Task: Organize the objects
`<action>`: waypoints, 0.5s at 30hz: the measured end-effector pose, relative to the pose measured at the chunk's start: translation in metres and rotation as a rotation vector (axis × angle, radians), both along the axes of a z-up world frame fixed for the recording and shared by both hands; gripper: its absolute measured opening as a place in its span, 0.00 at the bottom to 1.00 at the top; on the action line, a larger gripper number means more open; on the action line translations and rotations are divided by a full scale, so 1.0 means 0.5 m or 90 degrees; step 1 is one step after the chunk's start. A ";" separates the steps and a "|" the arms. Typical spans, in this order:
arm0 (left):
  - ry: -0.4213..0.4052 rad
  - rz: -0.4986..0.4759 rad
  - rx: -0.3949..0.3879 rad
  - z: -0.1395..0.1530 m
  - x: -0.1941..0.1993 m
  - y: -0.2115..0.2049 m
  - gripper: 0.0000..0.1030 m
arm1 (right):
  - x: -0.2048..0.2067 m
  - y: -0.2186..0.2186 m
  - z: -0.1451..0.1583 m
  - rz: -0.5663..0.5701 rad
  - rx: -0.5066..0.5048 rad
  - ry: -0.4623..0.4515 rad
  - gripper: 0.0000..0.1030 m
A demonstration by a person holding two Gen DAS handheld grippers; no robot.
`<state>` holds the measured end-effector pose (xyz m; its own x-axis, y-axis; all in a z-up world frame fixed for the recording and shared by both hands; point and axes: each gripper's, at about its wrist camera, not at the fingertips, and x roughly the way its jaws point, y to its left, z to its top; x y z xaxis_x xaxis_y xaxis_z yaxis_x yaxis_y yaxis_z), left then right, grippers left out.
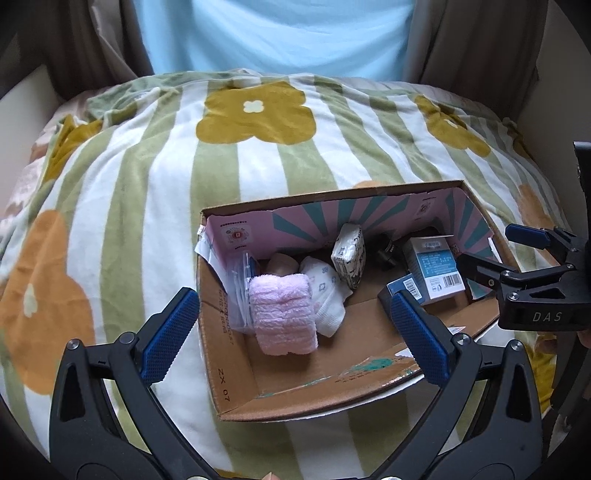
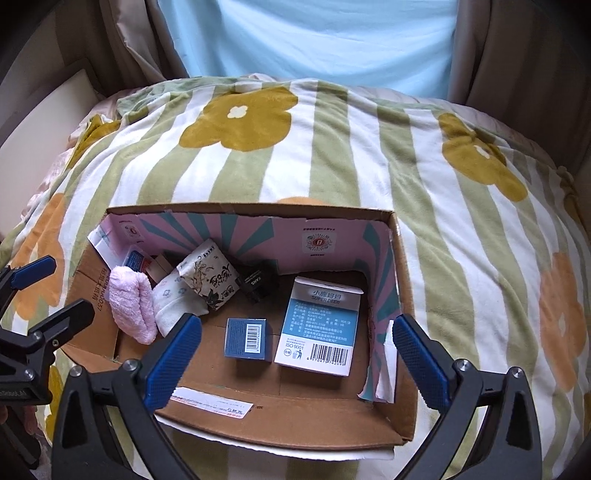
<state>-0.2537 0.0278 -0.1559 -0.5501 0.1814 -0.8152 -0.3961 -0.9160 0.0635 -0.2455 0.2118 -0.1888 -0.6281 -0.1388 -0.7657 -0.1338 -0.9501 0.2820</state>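
An open cardboard box (image 1: pixel 236 373) (image 2: pixel 280 417) lies on a striped flower blanket. Inside are a rolled pink towel (image 1: pixel 282 314) (image 2: pixel 131 308), a white patterned sock (image 1: pixel 327 291) (image 2: pixel 173 301), a tissue pack (image 1: pixel 349 254) (image 2: pixel 207 275), a small black item (image 2: pixel 256 282), a small dark blue box (image 2: pixel 246 339) and a white-and-blue box (image 1: pixel 434 269) (image 2: pixel 321 326). My left gripper (image 1: pixel 293 336) is open and empty above the box's near left part. My right gripper (image 2: pixel 295 360) is open and empty above the box's near right part; it also shows at the right edge of the left wrist view (image 1: pixel 498 251).
The green-and-white blanket (image 1: pixel 258 155) (image 2: pixel 461 229) with yellow and orange flowers covers the bed around the box. A clear plastic bag (image 1: pixel 240 284) leans on the box's left wall. Brown curtains (image 2: pixel 517 55) and pale blue fabric (image 1: pixel 277 33) hang behind the bed.
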 end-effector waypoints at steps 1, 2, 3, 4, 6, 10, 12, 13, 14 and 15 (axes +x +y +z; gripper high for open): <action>0.004 0.000 0.002 0.010 0.007 0.001 1.00 | 0.007 0.002 0.008 -0.004 -0.001 0.004 0.99; 0.011 -0.001 0.001 0.020 0.014 0.002 1.00 | 0.012 0.003 0.017 -0.008 0.000 0.008 0.99; 0.020 -0.002 0.002 0.033 0.023 0.002 1.00 | 0.022 0.006 0.029 -0.012 0.004 0.015 0.99; 0.030 -0.003 0.003 0.048 0.034 0.003 1.00 | 0.030 0.006 0.040 -0.016 0.008 0.021 0.99; 0.054 -0.002 0.009 0.078 0.059 0.001 1.00 | 0.054 0.005 0.068 -0.026 0.023 0.042 0.99; 0.113 0.005 0.026 0.128 0.126 -0.013 1.00 | 0.121 0.001 0.118 -0.050 0.019 0.096 0.99; 0.128 0.009 0.039 0.146 0.159 -0.023 1.00 | 0.152 -0.005 0.135 -0.061 0.025 0.114 0.99; 0.138 0.012 0.041 0.156 0.179 -0.027 1.00 | 0.173 -0.010 0.144 -0.066 0.035 0.121 0.99; 0.148 0.016 0.040 0.165 0.198 -0.031 1.00 | 0.189 -0.015 0.151 -0.071 0.042 0.128 0.99; 0.156 0.017 0.039 0.172 0.215 -0.035 1.00 | 0.206 -0.020 0.157 -0.076 0.049 0.134 0.99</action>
